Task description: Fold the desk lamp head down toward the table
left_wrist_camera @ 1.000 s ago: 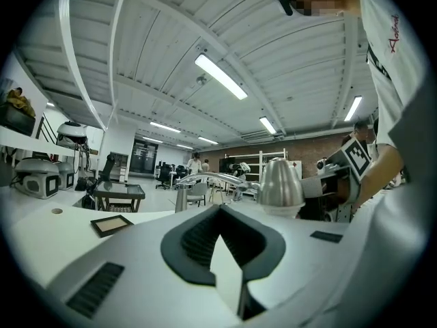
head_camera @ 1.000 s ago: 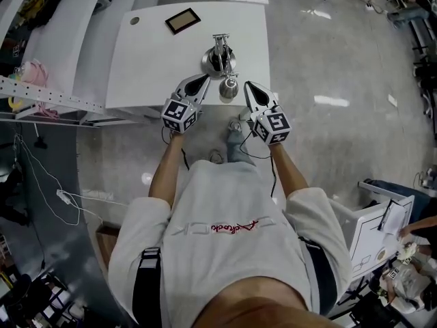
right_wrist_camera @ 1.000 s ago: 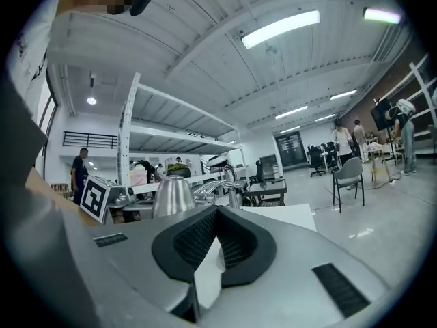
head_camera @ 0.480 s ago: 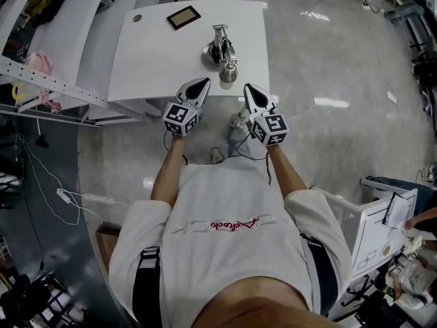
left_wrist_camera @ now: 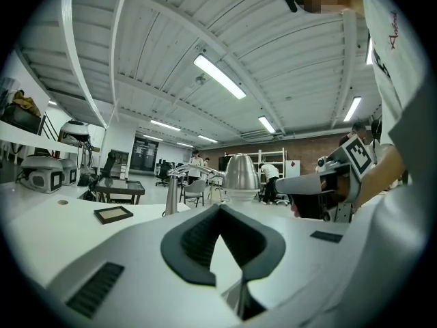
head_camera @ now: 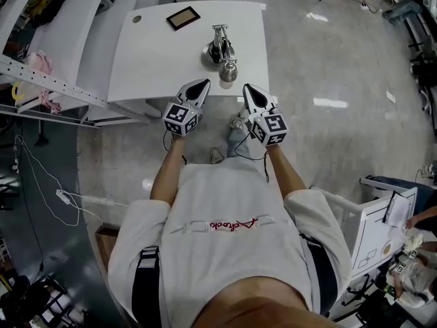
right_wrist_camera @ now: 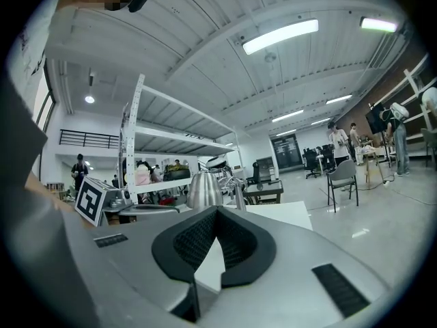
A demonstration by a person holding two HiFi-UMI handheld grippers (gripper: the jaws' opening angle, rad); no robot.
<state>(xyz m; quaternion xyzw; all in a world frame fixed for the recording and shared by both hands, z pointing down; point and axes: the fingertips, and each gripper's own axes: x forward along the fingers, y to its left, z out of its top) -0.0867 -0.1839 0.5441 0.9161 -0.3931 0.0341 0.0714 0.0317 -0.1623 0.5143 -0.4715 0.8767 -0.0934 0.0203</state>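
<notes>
A chrome desk lamp (head_camera: 218,48) stands on the white table (head_camera: 157,53), its bell-shaped head (head_camera: 228,72) turned mouth-down near the table's front edge. In the left gripper view the head (left_wrist_camera: 240,173) shows just beyond the jaws, and its arm (left_wrist_camera: 190,173) runs left to the post. In the right gripper view the lamp head (right_wrist_camera: 203,190) is left of centre. My left gripper (head_camera: 202,85) and right gripper (head_camera: 247,89) hover at the table's near edge on either side of the head, apart from it. Both are shut with nothing in them.
A dark framed picture (head_camera: 183,18) lies at the table's far side, with a small round disc (head_camera: 136,19) at the far left corner. White shelving (head_camera: 48,80) stands left of the table. The person's feet (head_camera: 235,132) are on the grey floor below the table edge.
Both grippers have drawn back from either side of the lamp head toward the person, to the table's near edge. The lamp has not visibly moved.
</notes>
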